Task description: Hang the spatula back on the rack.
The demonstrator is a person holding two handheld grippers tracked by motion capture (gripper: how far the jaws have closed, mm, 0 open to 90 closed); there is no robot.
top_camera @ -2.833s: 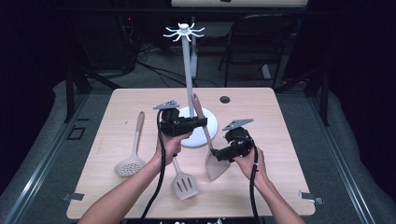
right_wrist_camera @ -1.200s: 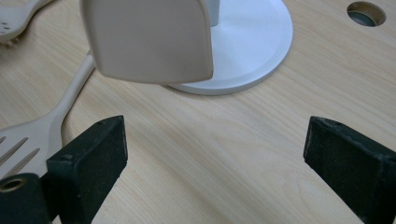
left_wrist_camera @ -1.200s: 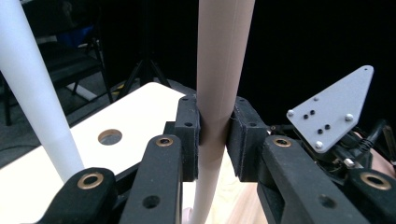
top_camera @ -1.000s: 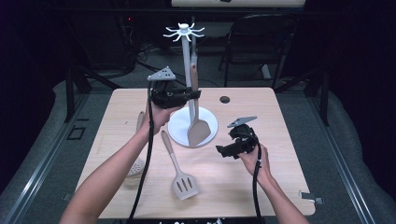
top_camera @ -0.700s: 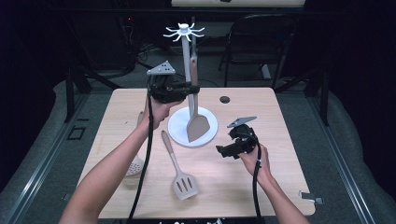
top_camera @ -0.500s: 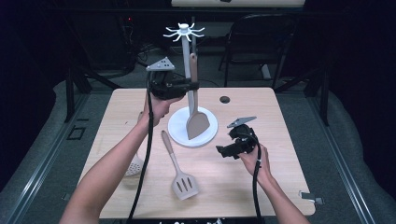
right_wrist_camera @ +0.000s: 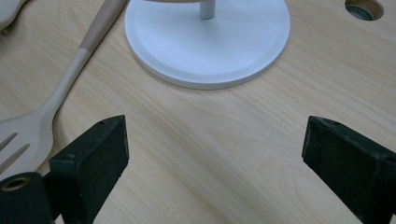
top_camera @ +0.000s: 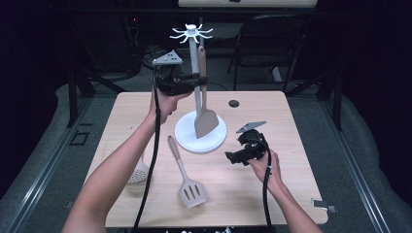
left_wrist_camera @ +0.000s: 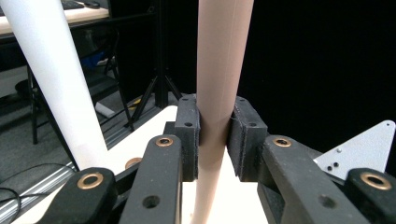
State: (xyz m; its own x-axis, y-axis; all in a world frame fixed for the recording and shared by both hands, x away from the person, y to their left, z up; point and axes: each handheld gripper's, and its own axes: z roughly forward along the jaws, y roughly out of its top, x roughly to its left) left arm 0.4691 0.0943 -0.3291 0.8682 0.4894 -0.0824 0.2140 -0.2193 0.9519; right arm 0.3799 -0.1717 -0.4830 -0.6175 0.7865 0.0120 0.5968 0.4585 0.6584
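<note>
Left gripper (top_camera: 197, 80): raised above the far left part of the table (top_camera: 301, 194), jaws clamped on the handle of a solid tan spatula (top_camera: 206, 121); in the left gripper view the pads press the handle (left_wrist_camera: 219, 93) from both sides. Spatula: hangs upright, blade down over the white round base (top_camera: 187, 138) of the utensil stand, handle top close under the stand's ring of hooks (top_camera: 192, 33), just beside the white pole (top_camera: 195, 73); the pole stands left of the handle in the left gripper view (left_wrist_camera: 56, 79). Whether the handle's end sits on a hook cannot be told. Right gripper (top_camera: 232, 158): held low over the table at the right, near the base, jaws wide apart with nothing between them; bare wood shows between its pads in the right gripper view (right_wrist_camera: 215, 177). Slotted turner (top_camera: 187, 177): flat on the table, front centre, handle pointing toward the stand base. Perforated skimmer (top_camera: 138, 172): flat on the table at left, partly hidden by the left forearm. Small round hole (top_camera: 234, 103): in the tabletop, right of the stand.
</note>
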